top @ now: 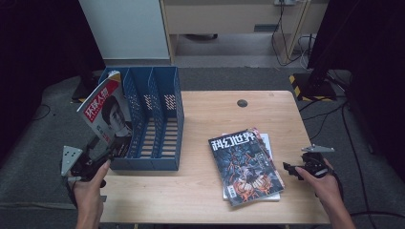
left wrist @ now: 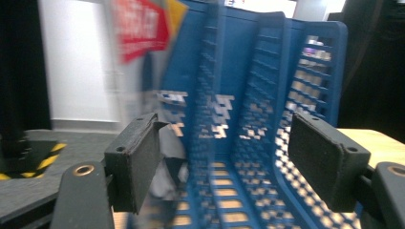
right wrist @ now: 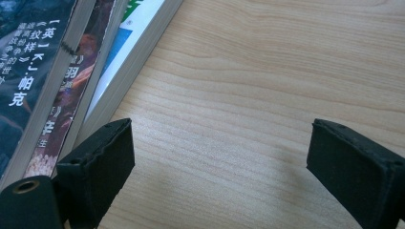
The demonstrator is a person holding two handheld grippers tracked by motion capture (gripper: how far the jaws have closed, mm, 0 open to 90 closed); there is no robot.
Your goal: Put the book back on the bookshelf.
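Dark curtains ring a pale wooden counter (top: 205, 191), and the work on it is plain enough: magazines going into the blue rack (top: 157, 119) at the ten o'clock corner. One magazine (top: 106, 112), red banner on its cover, stands tilted in the rack's leftmost slot, leaning out toward nine o'clock with its top well above the rack wall. Left tongs (top: 102, 160) sit at the rack's near left corner, right by the bottom of that magazine; from the left gripper view the jaws stand wide apart with the blue lattice (left wrist: 248, 119) between them and the blurred cover (left wrist: 143, 28) up at eleven o'clock. They grip nothing that I can see; whether the left pad touches the page edge is too smeared to call. Over at four o'clock lies the stack (top: 248, 167) of remaining magazines, flat, the dark sci-fi cover on top. Right tongs (top: 293, 169) hover just off the stack's right edge, jaws spread wide, empty, bare wood (right wrist: 239, 95) between them and the spines (right wrist: 67, 71) off at ten o'clock. My read: the first magazine is being seated and the second pick is being set up. Next, the left side should nudge that leaning copy upright into its slot, while the right needs to slide in low, get one jaw under the top cover's edge, and pinch only one copy.
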